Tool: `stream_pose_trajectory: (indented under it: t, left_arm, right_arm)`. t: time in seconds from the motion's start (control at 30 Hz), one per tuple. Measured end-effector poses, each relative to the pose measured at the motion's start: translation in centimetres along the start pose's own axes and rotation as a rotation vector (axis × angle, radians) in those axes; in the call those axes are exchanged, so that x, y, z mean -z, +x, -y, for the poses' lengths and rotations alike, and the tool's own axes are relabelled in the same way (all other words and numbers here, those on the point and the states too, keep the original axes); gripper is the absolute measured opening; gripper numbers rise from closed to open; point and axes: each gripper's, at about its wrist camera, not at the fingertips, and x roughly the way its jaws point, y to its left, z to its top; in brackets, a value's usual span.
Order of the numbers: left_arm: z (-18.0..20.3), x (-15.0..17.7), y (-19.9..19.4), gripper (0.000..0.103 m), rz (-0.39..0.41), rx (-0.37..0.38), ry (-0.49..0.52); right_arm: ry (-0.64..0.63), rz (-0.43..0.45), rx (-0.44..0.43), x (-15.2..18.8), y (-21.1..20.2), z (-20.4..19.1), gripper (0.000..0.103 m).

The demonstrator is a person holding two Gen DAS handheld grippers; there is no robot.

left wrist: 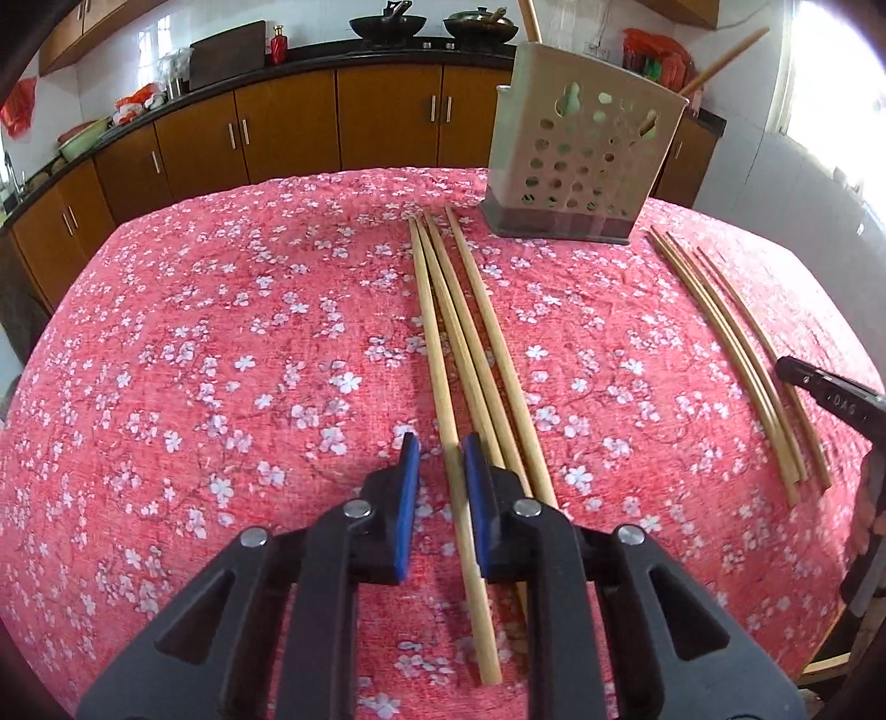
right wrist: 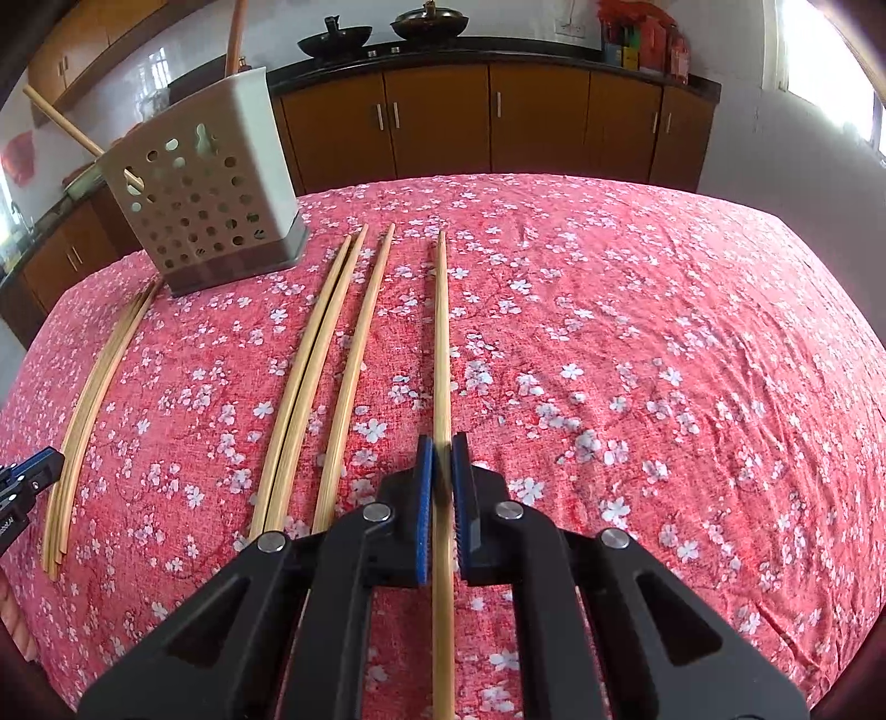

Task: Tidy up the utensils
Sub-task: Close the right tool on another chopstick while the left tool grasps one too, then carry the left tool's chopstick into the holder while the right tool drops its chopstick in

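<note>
Chopsticks lie in loose bundles on the bench [left wrist: 221,332], which is covered with a red cloth printed with white blossoms. In the left wrist view, one group of four chopsticks [left wrist: 470,354] runs from the middle of the frame down toward the bottom, and a second, thinner group [left wrist: 736,354] lies at the right side. A pale holder [left wrist: 581,160] with round holes stands upright at the upper right of centre on a dark base, just beyond the tips of the middle group, and two chopsticks stick out of its top.

The left tongs [left wrist: 440,487] stand open at the lower middle of that view, their blue pads straddling the leftmost chopstick [left wrist: 437,360] of the middle group; a gap shows on each side of it, so nothing is clamped.

In the right wrist view, the right tongs [right wrist: 442,476] are closed on a single chopstick [right wrist: 441,332], which runs from between the blue pads up the centre of the frame and lies apart from the rest. To its left lie three more chopsticks [right wrist: 326,354], two of them touching along their length. Further left is the other bundle [right wrist: 94,399], and the holder [right wrist: 205,188] fills the upper left, tilted in this view.

Brown cabinets [right wrist: 487,116] under a dark counter line the top of both views, with two black woks [left wrist: 387,25] on the counter.
</note>
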Motion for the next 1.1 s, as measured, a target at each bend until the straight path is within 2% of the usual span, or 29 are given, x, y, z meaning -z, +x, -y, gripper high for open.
stream_pose_trajectory:
  t: [0.07,0.17,0.27,0.5,0.6,0.9,1.1]
  left_arm:
    - [0.0,0.0,0.1,0.018,-0.001,-0.004,-0.006]
    - [0.0,-0.1,0.3,0.01,0.007,-0.036,-0.007]
    - [-0.9,-0.6,0.6,0.008,0.007,-0.047,-0.03]
    - [-6.5,-1.2,1.1,0.008,0.016,-0.139,-0.141]
    - [-7.8,-1.0,0.9,0.009,0.023,-0.111,-0.181]
    - [-8.5,-1.3,0.9,0.015,0.024,-0.09,-0.175]
    - [-8.2,-1.3,1.0,0.015,0.027,-0.076,-0.185]
  right_arm:
    - [-0.005,-0.004,-0.006,0.0,0.0,-0.2,0.008]
    - [-0.024,0.0,-0.013,0.2,0.0,-0.8,0.008]
    - [-0.043,0.007,0.0,0.1,0.2,-1.1,0.008]
    - [0.034,0.029,0.057,-1.2,1.1,1.7,0.008]
    - [0.055,0.03,0.034,-1.1,1.1,2.2,0.008]
    - [0.049,0.028,0.04,-1.1,1.2,2.1,0.009]
    - [0.042,0.028,0.047,-1.1,1.1,2.0,0.009]
